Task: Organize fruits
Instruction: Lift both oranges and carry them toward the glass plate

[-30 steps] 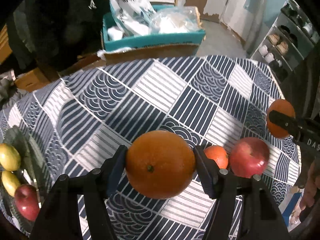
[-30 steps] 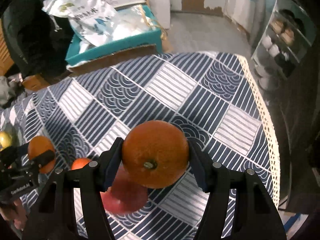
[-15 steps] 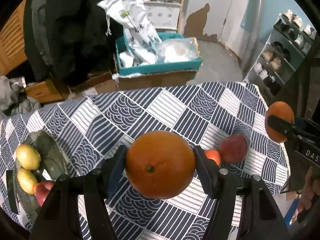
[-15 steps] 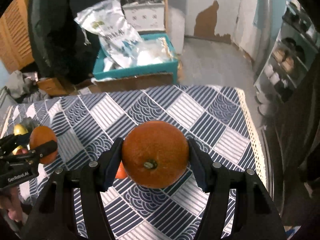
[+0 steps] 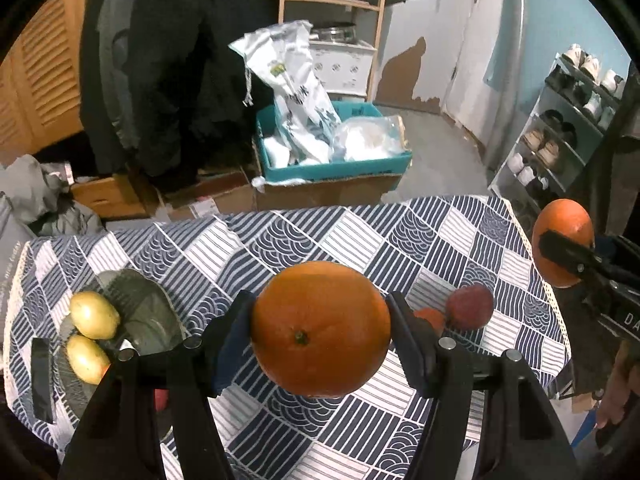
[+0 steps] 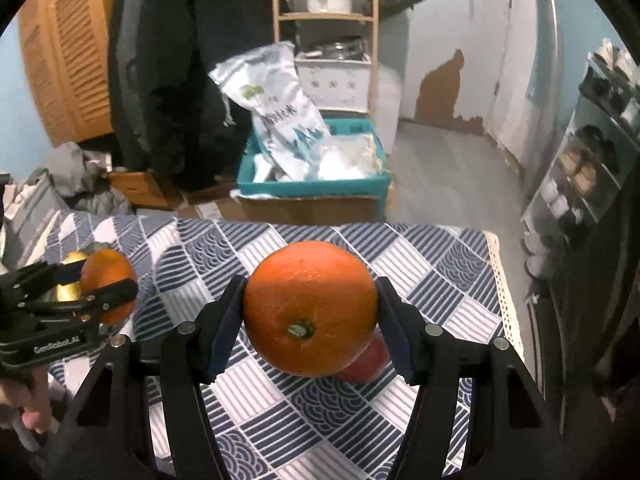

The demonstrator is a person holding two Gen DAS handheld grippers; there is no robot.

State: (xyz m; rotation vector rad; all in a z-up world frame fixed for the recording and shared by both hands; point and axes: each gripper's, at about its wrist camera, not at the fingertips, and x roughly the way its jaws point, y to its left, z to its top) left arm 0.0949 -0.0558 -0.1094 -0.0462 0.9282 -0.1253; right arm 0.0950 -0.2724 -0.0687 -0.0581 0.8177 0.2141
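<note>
My left gripper (image 5: 320, 330) is shut on a large orange (image 5: 320, 328), held above the table. My right gripper (image 6: 311, 310) is shut on another orange (image 6: 311, 308); that orange shows at the right edge of the left wrist view (image 5: 562, 240). The left-held orange shows at the left of the right wrist view (image 6: 108, 284). On the blue patterned tablecloth (image 5: 320, 240) lie a red apple (image 5: 470, 306) and a small orange (image 5: 430, 316). A grey plate (image 5: 140, 308) at the left holds two yellow lemons (image 5: 95, 314) and a partly hidden red apple (image 5: 160, 398).
Beyond the table's far edge a teal box (image 5: 332, 168) with white bags sits on cardboard on the floor. Dark coats (image 5: 168, 60) hang behind. A shoe rack (image 5: 568, 128) stands at the right. The lace-trimmed table edge (image 6: 504, 300) is at the right.
Both grippers have risen and pulled back with their oranges. The table looks smaller and more of the room and the plate shows.
</note>
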